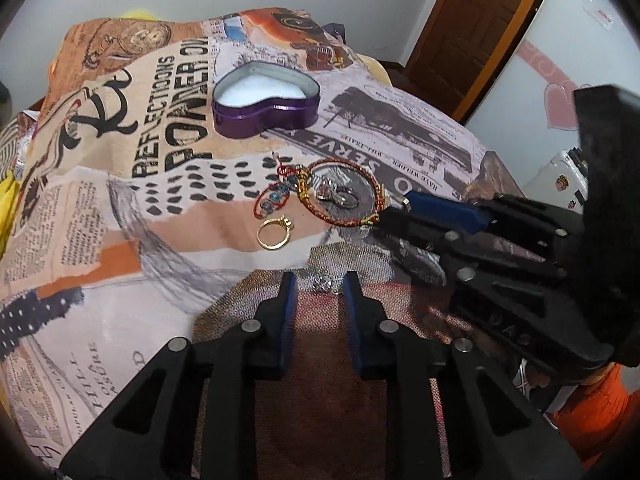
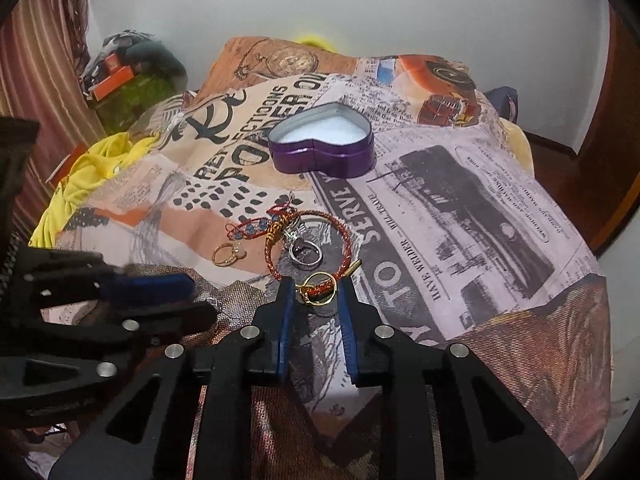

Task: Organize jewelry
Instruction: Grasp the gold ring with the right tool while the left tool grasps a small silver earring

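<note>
An open purple heart-shaped tin point(image 1: 266, 120) point(image 2: 320, 160) with a white lining stands on the printed cloth. Nearer lies a red-and-gold braided bracelet point(image 1: 378, 190) point(image 2: 348, 236) with a silver ring point(image 1: 342, 196) point(image 2: 306, 258) inside its loop. A gold ring with a stone point(image 1: 274, 232) point(image 2: 228, 256) rests to its left. My right gripper point(image 2: 315, 286) point(image 1: 386, 220) is at the bracelet's near edge, shut on another gold ring point(image 2: 320, 288) that overlaps the braid. My left gripper point(image 1: 320, 280) point(image 2: 204, 300) is narrowly open around a small silver piece point(image 1: 322, 286), its pads clear of it.
The patterned cloth point(image 2: 460, 208) drapes over a raised surface and drops away at the right and front. A yellow garment point(image 2: 88, 176) and a green bag point(image 2: 136, 96) lie at the left. A wooden door point(image 1: 472, 28) and a white suitcase point(image 1: 564, 176) stand at the right.
</note>
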Demonstrator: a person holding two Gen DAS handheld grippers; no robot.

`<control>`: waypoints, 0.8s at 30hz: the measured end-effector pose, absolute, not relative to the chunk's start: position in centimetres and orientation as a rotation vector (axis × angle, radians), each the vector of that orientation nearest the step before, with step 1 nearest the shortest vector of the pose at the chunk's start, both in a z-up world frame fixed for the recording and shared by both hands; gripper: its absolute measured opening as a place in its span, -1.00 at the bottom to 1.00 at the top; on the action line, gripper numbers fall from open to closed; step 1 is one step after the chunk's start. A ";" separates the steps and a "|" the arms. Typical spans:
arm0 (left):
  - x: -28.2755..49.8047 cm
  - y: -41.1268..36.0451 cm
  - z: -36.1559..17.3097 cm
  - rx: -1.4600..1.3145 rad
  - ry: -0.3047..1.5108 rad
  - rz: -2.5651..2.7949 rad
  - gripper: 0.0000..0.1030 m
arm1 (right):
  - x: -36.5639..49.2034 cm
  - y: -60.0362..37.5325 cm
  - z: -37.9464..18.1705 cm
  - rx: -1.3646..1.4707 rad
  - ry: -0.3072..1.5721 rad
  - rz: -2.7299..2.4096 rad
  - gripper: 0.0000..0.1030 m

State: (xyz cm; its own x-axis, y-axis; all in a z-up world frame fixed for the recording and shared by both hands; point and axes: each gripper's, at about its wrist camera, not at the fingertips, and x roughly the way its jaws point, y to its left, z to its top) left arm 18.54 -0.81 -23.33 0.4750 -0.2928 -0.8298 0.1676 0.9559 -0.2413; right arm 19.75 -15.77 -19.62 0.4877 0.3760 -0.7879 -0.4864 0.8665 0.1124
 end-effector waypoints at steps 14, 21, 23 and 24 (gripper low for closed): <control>18.1 -0.3 -22.4 -0.145 0.991 -0.264 -0.98 | 19.6 -16.9 -18.4 -0.098 0.896 0.486 -0.63; 17.9 0.5 -20.5 -0.148 0.934 -0.243 -0.99 | 19.4 -16.9 -17.3 -0.095 0.863 0.480 -0.63; 17.9 0.8 -19.8 -0.147 0.910 -0.236 -0.99 | 19.5 -17.0 -17.0 -0.091 0.852 0.477 -0.63; 17.9 1.0 -19.4 -0.148 0.898 -0.233 -0.99 | 19.4 -17.0 -16.8 -0.090 0.848 0.475 -0.63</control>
